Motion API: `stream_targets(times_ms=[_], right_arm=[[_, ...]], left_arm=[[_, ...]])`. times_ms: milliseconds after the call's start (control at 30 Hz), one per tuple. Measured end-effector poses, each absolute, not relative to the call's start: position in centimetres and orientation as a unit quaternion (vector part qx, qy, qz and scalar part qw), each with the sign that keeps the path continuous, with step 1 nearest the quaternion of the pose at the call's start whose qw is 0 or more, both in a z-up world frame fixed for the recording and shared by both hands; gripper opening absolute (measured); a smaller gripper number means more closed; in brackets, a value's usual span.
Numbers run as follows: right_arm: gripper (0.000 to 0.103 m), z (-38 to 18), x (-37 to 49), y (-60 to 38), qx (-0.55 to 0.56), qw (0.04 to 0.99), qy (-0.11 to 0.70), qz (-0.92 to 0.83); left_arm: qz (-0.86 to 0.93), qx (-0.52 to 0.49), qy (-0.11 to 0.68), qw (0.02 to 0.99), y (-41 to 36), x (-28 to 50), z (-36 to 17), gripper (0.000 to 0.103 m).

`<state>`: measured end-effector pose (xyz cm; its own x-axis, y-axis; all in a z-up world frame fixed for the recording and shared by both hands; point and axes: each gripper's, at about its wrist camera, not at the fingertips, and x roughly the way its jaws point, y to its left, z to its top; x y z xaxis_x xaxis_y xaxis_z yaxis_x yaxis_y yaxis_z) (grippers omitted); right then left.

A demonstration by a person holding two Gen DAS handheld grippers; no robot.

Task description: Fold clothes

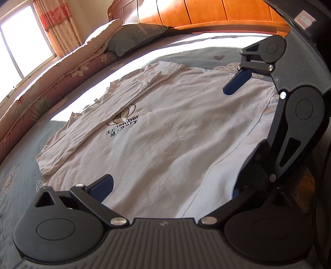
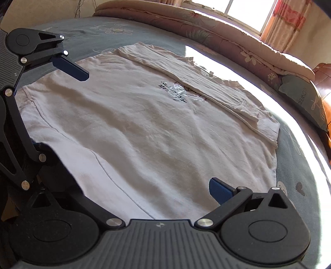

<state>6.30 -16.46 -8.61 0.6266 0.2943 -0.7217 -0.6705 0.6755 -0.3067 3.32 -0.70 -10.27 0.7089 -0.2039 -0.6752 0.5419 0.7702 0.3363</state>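
A white T-shirt with a black "Remember Memory" print lies flat on the bed, its far side folded in over the print. My left gripper stands open and wide over the shirt's near part; one blue pad shows, while the other finger is mostly hidden behind the right gripper's arm. My right gripper is open the same way beside it, blue pad above the cloth. Each sees the other: right gripper, left gripper. Nothing is held.
A blue-grey patterned sheet covers the bed. A rolled floral quilt lies along the far side by the window. A grey pillow rests against the wooden headboard.
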Motion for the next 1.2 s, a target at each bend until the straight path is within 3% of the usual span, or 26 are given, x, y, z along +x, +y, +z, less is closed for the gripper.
stream_targets(times_ms=[167, 300, 900, 1200], right_arm=[[0.103, -9.2, 4.2, -16.1, -0.448, 0.821, 0.239, 0.260], [0.103, -9.3, 3.9, -16.9, -0.491, 0.804, 0.217, 0.256], [0.103, -9.7, 3.3, -14.3, -0.480, 0.805, 0.199, 0.285], [0.103, -9.3, 5.4, -20.2, -0.416, 0.833, 0.261, 0.257]], left_arm=[[-0.208, 0.278, 0.314, 0.883, -0.8, 3.1, -10.5, 0.102], [-0.199, 0.314, 0.304, 0.877, -0.9, 2.3, -10.7, 0.102], [-0.185, 0.399, 0.284, 0.852, -1.8, 1.9, -11.6, 0.102], [-0.152, 0.398, 0.303, 0.852, 1.9, 1.6, -11.7, 0.103]])
